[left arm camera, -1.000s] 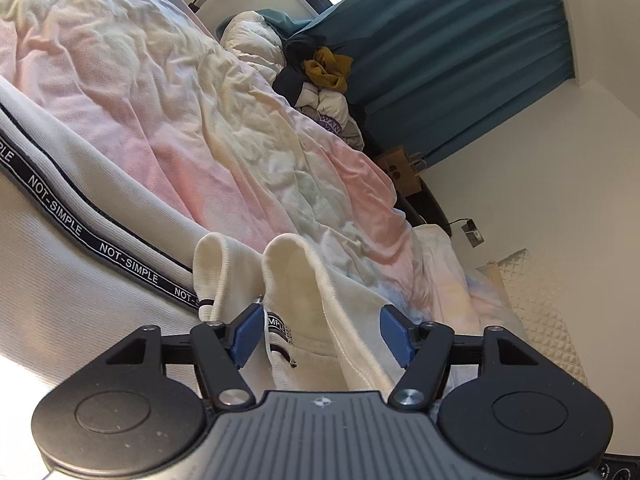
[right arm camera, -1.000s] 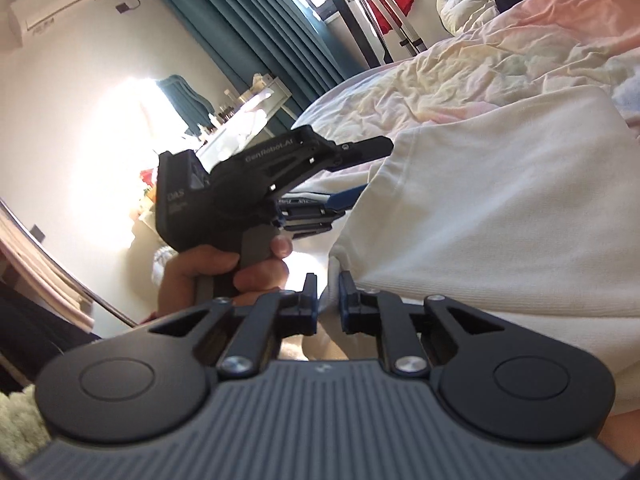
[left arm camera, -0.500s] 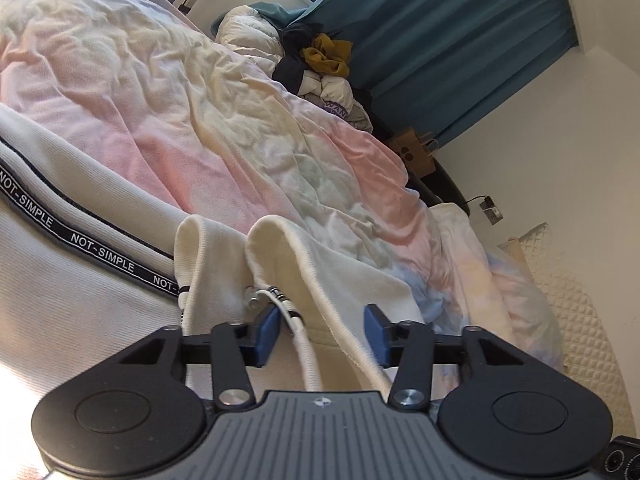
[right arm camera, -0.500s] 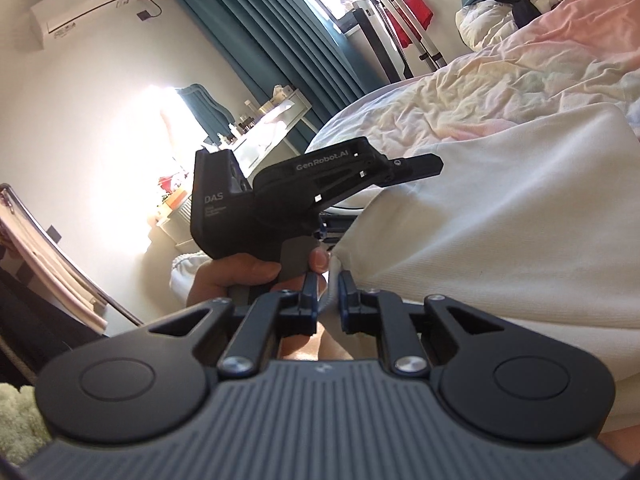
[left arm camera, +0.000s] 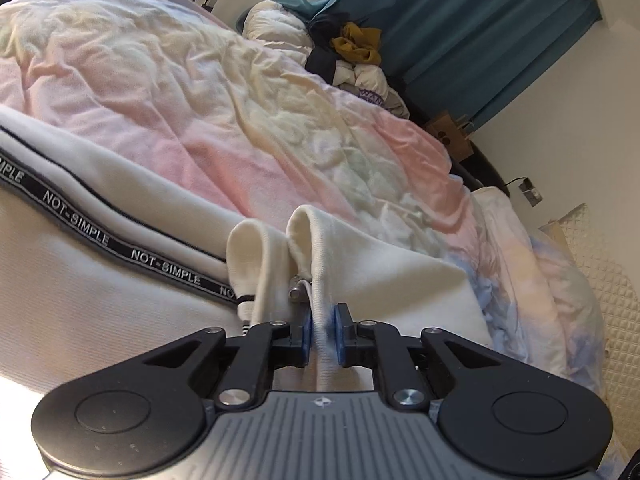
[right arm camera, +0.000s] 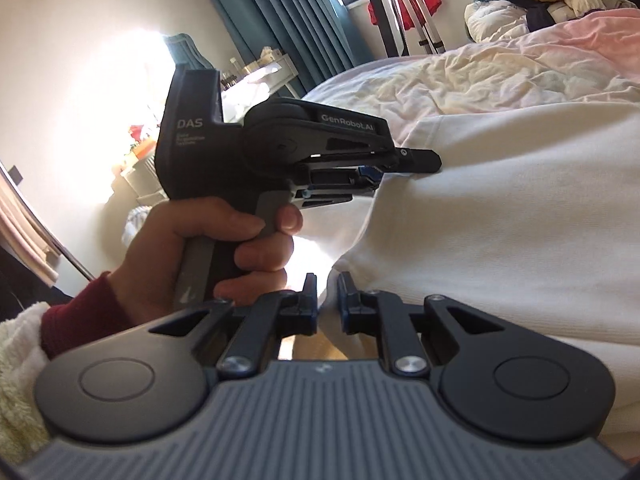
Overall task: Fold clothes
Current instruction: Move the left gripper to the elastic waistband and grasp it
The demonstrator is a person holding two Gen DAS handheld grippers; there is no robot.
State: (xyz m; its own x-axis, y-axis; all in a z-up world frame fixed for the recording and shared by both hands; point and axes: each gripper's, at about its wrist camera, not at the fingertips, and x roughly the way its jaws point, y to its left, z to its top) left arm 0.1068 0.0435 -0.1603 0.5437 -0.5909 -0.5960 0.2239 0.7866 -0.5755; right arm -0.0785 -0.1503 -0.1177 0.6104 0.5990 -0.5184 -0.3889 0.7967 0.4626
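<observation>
The cream-white knitted garment with a black "NOT-SIMPLE" tape stripe (left arm camera: pixel 120 280) lies spread over the near part of the bed with the rumpled pink and pale-yellow cover (left arm camera: pixel 248 112). We have our left gripper (left arm camera: pixel 321 334) clamped on a folded cream edge of that garment, its blue pads pressed against the cloth from both sides, and a small metal cord tip sits just to the left of them. Our right gripper (right arm camera: pixel 327 298) has its jaws nearly together on the near left hem of the same garment. In the right wrist view, our left hand (right arm camera: pixel 208 248) grips the black handle. At the far end of the bed lies a heap of mixed clothes (left arm camera: pixel 352 56), near the teal curtain (left arm camera: pixel 480 28).
</observation>
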